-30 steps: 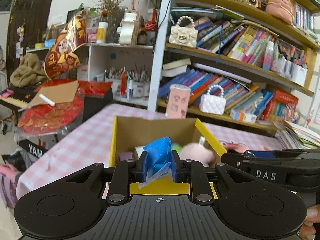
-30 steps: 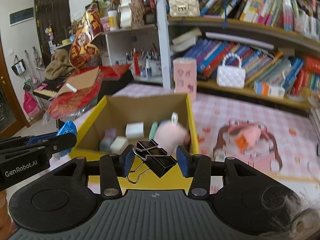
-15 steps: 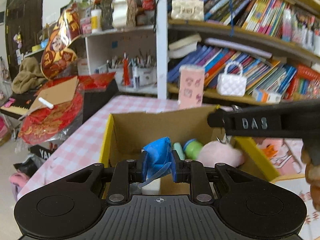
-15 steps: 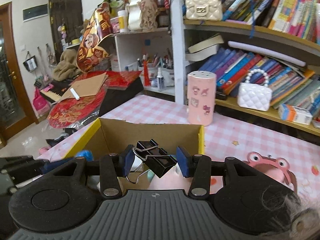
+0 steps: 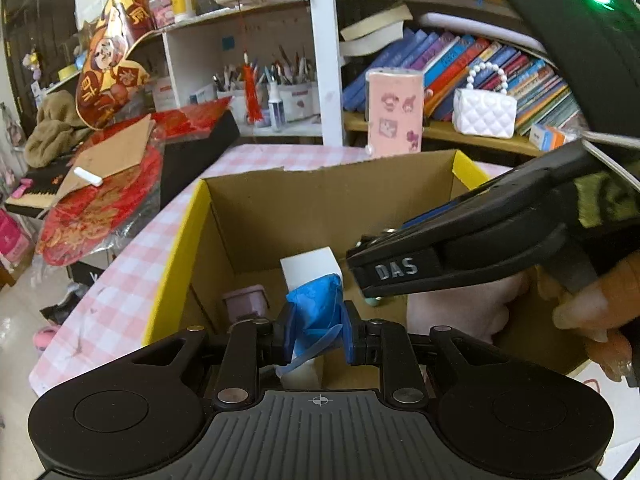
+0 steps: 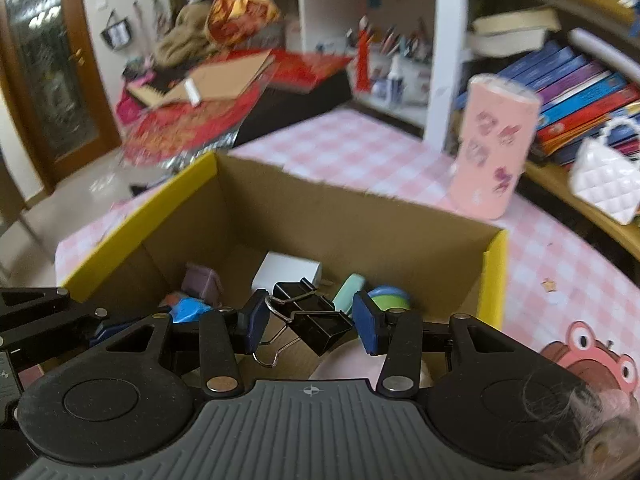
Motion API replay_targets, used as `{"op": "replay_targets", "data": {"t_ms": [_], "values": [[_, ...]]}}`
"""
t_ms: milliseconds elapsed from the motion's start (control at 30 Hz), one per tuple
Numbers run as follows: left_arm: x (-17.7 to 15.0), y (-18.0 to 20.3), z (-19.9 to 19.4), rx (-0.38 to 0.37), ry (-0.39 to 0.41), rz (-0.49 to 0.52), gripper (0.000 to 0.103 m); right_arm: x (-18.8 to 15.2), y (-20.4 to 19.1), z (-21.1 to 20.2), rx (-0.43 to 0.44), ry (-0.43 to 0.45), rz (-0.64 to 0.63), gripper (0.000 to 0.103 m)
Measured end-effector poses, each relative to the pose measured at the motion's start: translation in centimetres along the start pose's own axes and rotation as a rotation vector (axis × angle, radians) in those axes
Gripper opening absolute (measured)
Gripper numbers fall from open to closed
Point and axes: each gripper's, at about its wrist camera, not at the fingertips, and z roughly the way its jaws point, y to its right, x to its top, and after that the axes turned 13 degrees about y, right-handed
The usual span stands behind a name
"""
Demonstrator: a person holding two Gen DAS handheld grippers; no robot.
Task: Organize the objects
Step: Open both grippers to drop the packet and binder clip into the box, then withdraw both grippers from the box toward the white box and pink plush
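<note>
Both grippers now over box (image 6: 400,224), were short of it 1s ago.
L gripper (image 5: 316,334) clamps blue wad (image 5: 316,312); R gripper (image 6: 306,322) pinches binder clips (image 6: 308,314) askew. Risk: clips snag on release, tools collide.

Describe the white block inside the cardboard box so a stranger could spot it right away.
Find the open cardboard box with yellow edges on the pink checked tablecloth. On its floor near the back wall lies the white block, between a small purple cube and a mint-green piece. It is the only plain white thing there.
</note>
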Motion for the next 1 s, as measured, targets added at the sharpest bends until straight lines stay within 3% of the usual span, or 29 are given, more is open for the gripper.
{"op": "replay_targets", "data": {"t_ms": [200, 467, 533, 633, 1000], "values": [[0.0, 0.1, 0.3, 0.015, -0.006, -0.011, 0.022, -0.1, 0.0, 0.7, 0.053, -0.06, 0.005, 0.043], [0.3, -0.2, -0.5, 0.025, 0.024, -0.025, 0.024, 0.2, 0.2, 0.3, 0.046, -0.025, 0.015, 0.044], [0.5, -0.4, -0.7, 0.024, 0.037, -0.028, 0.028, 0.3, 0.3, -0.1, 0.048, -0.005, 0.022, 0.049], [0.6, -0.7, -1.2, 0.025, 0.057, -0.026, 0.045, 0.6, 0.5, -0.9, 0.024, 0.038, 0.043, 0.061], [1.5, -2.6, -5.0, 0.035, 0.153, -0.07, 0.061, 1.2, -0.5, -7.2, -0.081, 0.206, 0.113, 0.061]]}}
